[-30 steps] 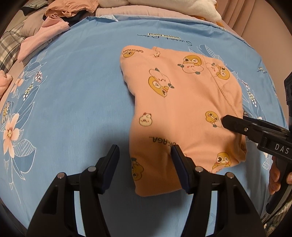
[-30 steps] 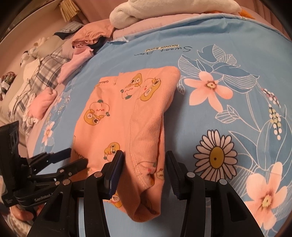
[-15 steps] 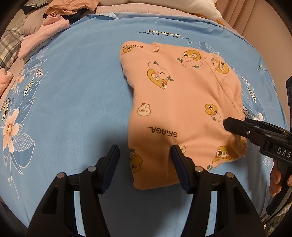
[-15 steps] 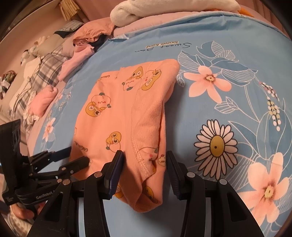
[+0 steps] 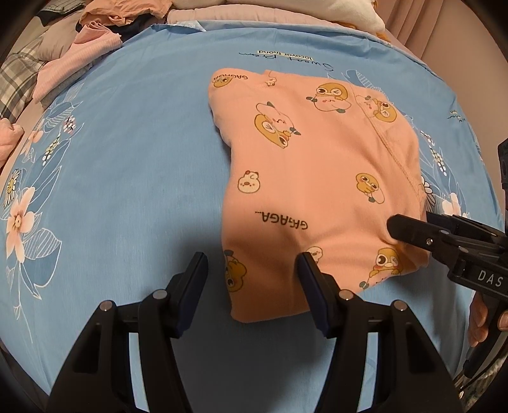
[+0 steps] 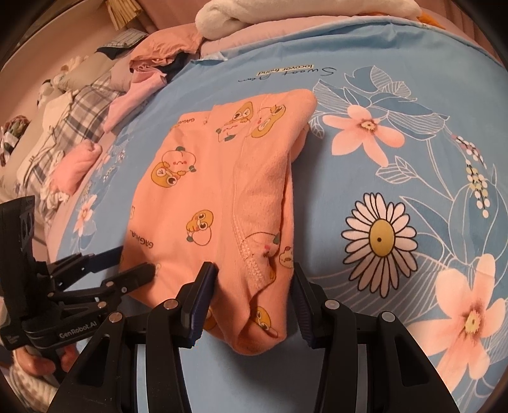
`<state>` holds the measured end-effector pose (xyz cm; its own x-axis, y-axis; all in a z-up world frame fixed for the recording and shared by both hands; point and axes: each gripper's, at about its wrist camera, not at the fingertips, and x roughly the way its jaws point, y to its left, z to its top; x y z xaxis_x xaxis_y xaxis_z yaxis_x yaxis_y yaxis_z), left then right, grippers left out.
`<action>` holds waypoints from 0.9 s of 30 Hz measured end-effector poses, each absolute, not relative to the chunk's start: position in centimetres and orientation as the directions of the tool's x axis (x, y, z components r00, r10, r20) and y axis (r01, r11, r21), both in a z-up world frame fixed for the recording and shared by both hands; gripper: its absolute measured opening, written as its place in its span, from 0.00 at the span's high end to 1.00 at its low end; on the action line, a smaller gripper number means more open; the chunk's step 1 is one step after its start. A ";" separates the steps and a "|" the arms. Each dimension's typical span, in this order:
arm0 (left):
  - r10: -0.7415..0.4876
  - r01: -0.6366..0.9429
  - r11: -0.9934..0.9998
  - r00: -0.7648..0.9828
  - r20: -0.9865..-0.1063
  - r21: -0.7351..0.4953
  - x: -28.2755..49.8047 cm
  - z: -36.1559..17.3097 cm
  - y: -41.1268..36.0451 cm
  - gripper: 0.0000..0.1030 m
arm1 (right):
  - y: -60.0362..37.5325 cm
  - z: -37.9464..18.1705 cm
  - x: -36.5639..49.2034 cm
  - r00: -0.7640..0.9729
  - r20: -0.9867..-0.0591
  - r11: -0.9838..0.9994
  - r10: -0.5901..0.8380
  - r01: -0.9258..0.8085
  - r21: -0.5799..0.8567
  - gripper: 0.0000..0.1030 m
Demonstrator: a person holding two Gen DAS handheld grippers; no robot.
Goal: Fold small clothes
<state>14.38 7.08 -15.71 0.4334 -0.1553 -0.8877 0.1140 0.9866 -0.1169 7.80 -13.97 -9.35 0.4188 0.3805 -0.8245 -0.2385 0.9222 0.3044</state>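
Note:
A small peach garment (image 5: 311,178) printed with cartoon ducks lies folded flat on the blue flowered sheet (image 5: 127,190). My left gripper (image 5: 252,276) stands open over its near left corner, and the pads do not press the cloth. My right gripper (image 5: 409,227) reaches in from the right at the garment's near right edge. In the right wrist view the garment (image 6: 203,197) shows a doubled right edge with a seam. The right gripper (image 6: 252,282) is open astride the near right corner. The left gripper (image 6: 136,262) sits at the near left corner.
Loose clothes (image 6: 149,73) are piled at the sheet's far left, beside plaid fabric (image 6: 63,120) and a rolled pink piece (image 6: 76,165). A white folded blanket (image 6: 285,12) lies at the far edge. A hand (image 6: 35,362) grips the left tool.
Both grippers have drawn back a little toward the near edge of the garment, so it sits farther up in both views. The jaws have kept their width and the garment has kept its shape.

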 end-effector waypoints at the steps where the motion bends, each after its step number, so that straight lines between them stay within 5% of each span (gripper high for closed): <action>1: -0.155 0.114 0.987 0.433 -0.888 -0.117 14.4 -15.7 7.1 0.42 | -13.9 -9.4 7.8 0.418 -0.825 0.922 0.380 -0.239 0.304 0.54; 27: -0.154 0.114 0.987 0.432 -0.889 -0.115 14.0 -15.9 7.1 0.42 | -14.1 -9.6 7.5 0.413 -0.829 0.924 0.376 -0.239 0.300 0.54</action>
